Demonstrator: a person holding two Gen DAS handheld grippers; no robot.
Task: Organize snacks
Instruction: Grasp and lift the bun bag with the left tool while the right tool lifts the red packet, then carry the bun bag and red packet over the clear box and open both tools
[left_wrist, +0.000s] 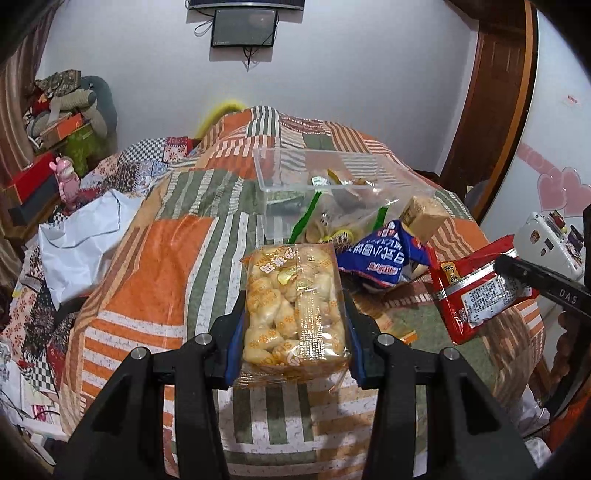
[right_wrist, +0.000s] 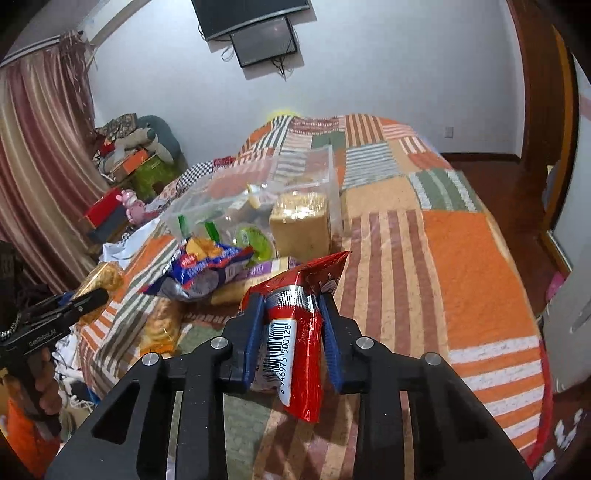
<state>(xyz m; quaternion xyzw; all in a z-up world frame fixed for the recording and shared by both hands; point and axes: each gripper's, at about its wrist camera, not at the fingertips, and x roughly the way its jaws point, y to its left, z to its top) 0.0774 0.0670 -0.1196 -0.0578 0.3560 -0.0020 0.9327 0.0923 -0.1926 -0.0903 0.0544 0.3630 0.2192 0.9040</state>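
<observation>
**Two packs lifted, bin next**

Left wrist: our left claw is pinching the bread pack above the bed, long axis pointing ahead at the clear bin.

Right wrist: our right claw is gripping the red packet, long axis forward. Next, we judge, both need carrying over the bin's rim.

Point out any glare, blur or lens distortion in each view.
Left wrist view: fisheye bends the door frame; glare on the pastry bag. Right wrist view: the curtain bows; the clear bin shows soft reflections; the red packet is sharp.
</observation>
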